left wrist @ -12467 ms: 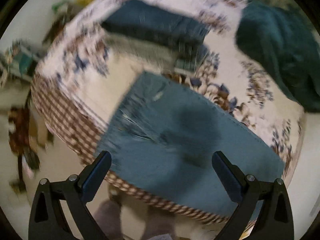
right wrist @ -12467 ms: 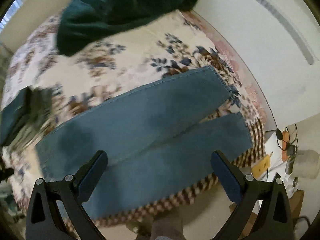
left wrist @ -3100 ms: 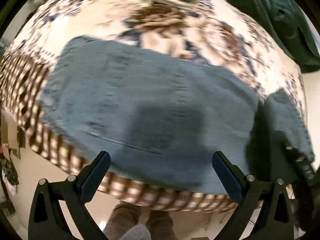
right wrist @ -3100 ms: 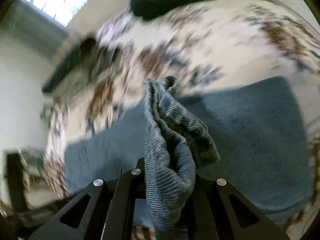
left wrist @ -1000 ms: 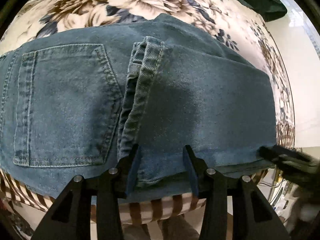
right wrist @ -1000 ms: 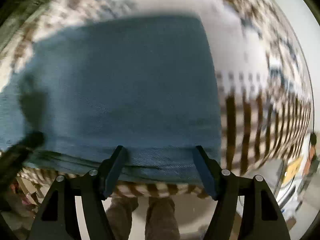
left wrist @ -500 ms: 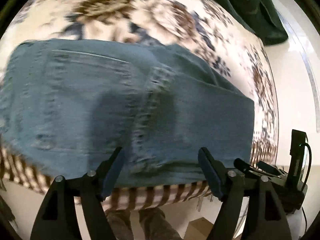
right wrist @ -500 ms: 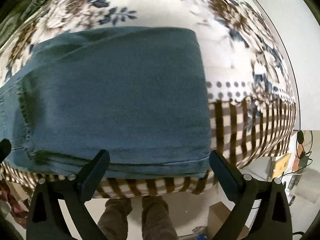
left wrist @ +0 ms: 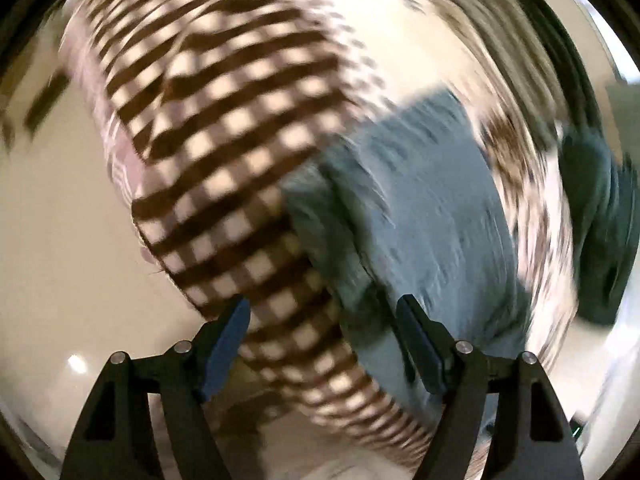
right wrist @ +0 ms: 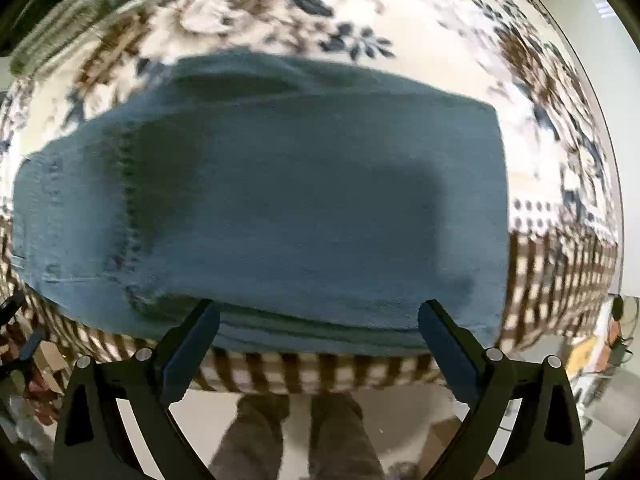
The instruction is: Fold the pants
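Observation:
The blue jeans (right wrist: pixel 280 208) lie folded in a compact rectangle near the front edge of the bed, with the leg part laid over the seat. My right gripper (right wrist: pixel 318 334) is open and empty, just in front of the jeans' near edge. In the blurred left wrist view the jeans (left wrist: pixel 432 208) sit at centre right. My left gripper (left wrist: pixel 322 330) is open and empty, above the checked bed border beside the jeans' left end.
The bed has a floral blanket (right wrist: pixel 280 12) with a brown checked border (left wrist: pixel 224 128). A dark green garment (left wrist: pixel 600 216) lies further back on the bed. The person's legs (right wrist: pixel 296 436) stand at the bed's front edge. Pale floor (left wrist: pixel 60 240) lies left of the bed.
My left gripper has let go of the jeans, opened and swung left off their end over the checked border. My right gripper opened wider and stayed in front of the folded jeans.

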{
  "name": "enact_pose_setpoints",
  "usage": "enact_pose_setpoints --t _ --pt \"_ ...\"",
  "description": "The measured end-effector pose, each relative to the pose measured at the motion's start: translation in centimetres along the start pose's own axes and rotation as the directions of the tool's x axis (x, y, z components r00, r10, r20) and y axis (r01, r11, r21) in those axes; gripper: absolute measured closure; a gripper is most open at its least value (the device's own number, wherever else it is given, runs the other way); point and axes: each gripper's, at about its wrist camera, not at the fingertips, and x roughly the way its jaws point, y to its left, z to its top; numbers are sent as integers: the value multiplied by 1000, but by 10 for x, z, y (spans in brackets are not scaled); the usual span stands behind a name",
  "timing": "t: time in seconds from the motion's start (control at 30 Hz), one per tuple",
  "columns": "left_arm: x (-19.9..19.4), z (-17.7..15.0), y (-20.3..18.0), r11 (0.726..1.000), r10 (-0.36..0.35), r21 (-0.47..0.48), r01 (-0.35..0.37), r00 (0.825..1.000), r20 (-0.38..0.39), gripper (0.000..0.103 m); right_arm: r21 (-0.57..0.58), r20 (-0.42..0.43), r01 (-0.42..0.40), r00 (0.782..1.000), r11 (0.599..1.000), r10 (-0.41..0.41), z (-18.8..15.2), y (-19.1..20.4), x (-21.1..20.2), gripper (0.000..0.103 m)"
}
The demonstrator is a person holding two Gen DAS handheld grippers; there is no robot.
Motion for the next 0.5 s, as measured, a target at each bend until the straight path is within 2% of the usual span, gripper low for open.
enact_pose_setpoints --t 0.03,0.07,0.13,0.2,0.3,0.43,0.47,0.5 --pt "4 4 4 999 -26 -35 26 1000 0 30 2 19 -5 1000 1000 5 1 4 -3 20" --pt "7 11 8 995 -66 -76 66 998 -4 31 3 23 -2 1000 1000 2 1 7 -3 35" --pt "15 21 10 983 -135 -127 133 991 -6 31 12 14 -5 1000 1000 4 4 14 -1 36" --pt "21 31 10 975 -147 -171 144 989 -4 31 26 16 -4 1000 1000 3 6 16 -1 35" --pt "19 38 3 969 -144 -199 149 989 40 32 24 9 0 1000 1000 -1 9 17 3 35" --pt "18 49 -7 979 -100 -169 115 990 95 32 17 0 4 1000 1000 -4 13 12 13 35" --pt "23 51 -10 981 -94 -163 110 990 104 40 18 -3 6 1000 1000 -6 13 11 15 35" --pt "26 50 -8 984 -80 -152 97 990 114 55 19 -8 6 1000 1000 -6 12 11 17 35"
